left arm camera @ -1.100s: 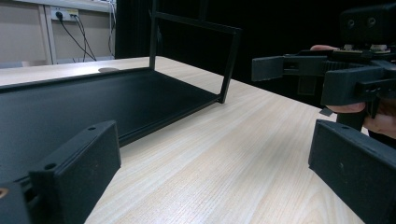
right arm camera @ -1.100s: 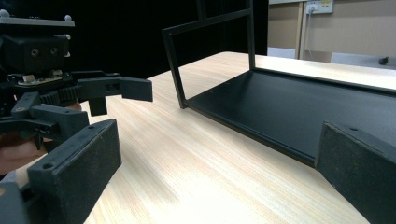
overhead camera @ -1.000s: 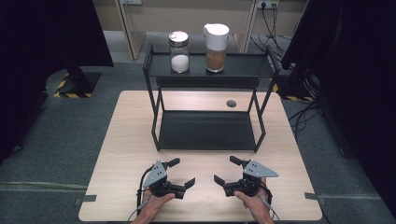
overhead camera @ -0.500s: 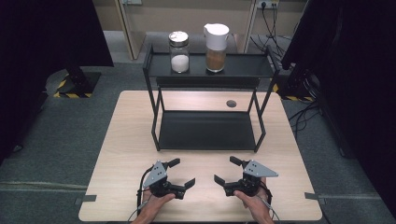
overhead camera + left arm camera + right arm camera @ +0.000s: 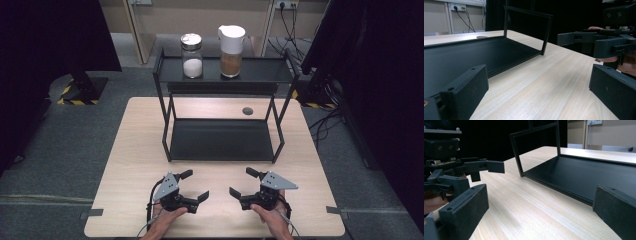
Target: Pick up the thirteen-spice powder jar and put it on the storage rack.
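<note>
The left tool (image 5: 195,185) and the right tool (image 5: 244,182) are resting low over the near edge of the wooden table (image 5: 135,150), each in a hand, facing one another with jaws spread wide and gripping nothing. Beyond them a black two-tier rack (image 5: 220,140) is standing on the table, its lower tray bare. On its top shelf a glass jar of white powder (image 5: 191,56) is sitting just beside a white-lidded pitcher of brown grains (image 5: 231,45).
</note>
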